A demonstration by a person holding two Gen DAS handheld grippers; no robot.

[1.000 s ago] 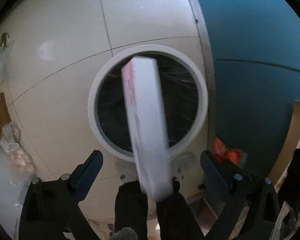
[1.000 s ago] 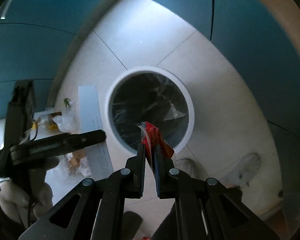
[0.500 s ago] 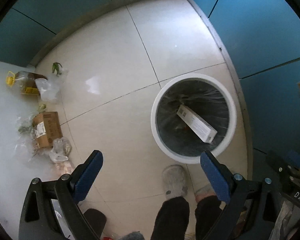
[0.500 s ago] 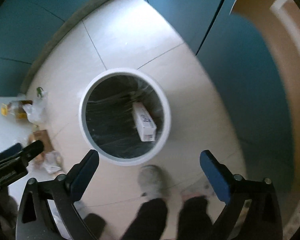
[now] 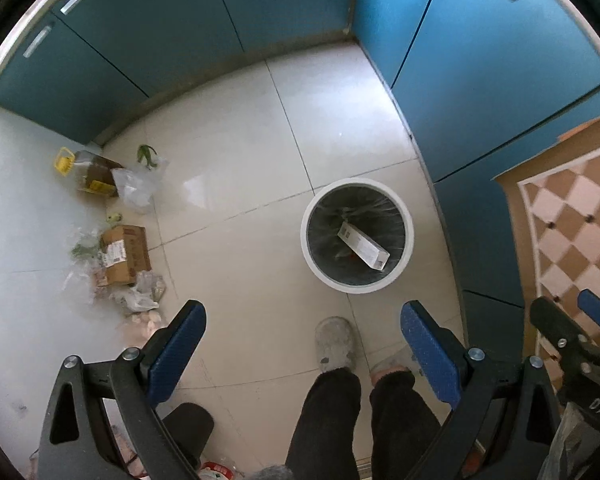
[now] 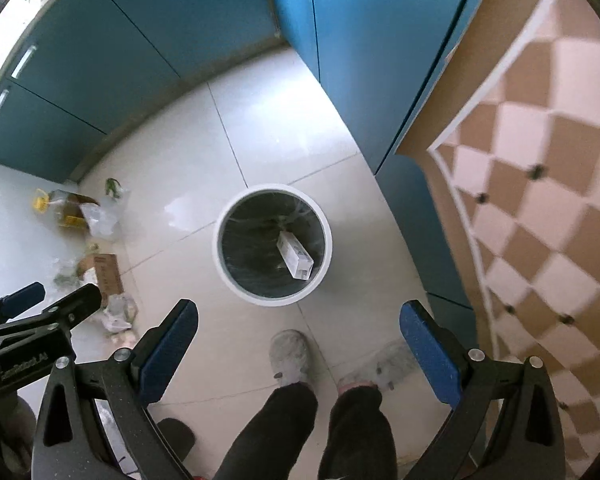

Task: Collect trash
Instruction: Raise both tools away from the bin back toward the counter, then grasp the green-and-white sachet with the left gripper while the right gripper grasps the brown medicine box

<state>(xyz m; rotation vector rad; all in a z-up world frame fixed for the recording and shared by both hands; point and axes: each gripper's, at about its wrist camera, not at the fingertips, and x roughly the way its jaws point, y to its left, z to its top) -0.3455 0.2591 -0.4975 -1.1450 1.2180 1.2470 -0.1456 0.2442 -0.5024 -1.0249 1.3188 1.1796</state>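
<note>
Both cameras look straight down at a pale tiled kitchen floor (image 5: 228,152) with blue cupboards (image 5: 172,20) along two sides. A round white trash bin (image 5: 357,236) with a dark plastic liner stands on the floor near the cupboards. Inside it a long white box (image 5: 363,245) lies tilted, with one end up against the bin's wall, and a bit of red shows just under it, too small to tell what it is. The left tongs (image 5: 300,360) are wide open with nothing between the blue pads (image 5: 176,354). The right tongs (image 6: 298,356) are wide open too and hold nothing; the right jaws have just been opening. Both tongs hang high above the floor, well apart from the bin. The person's two legs in dark trousers and two grey slippers (image 5: 336,344) stand just beside the bin. More trash lies well apart from the bin, over by the other cupboards: a brown cardboard box (image 5: 125,254), some crumpled clear plastic bags (image 5: 134,188), a bottle with a yellow handle (image 5: 80,170) and a small green scrap (image 5: 146,155). A wall with a brown and pink checked pattern (image 6: 540,184) fills one side of the right view.
</note>
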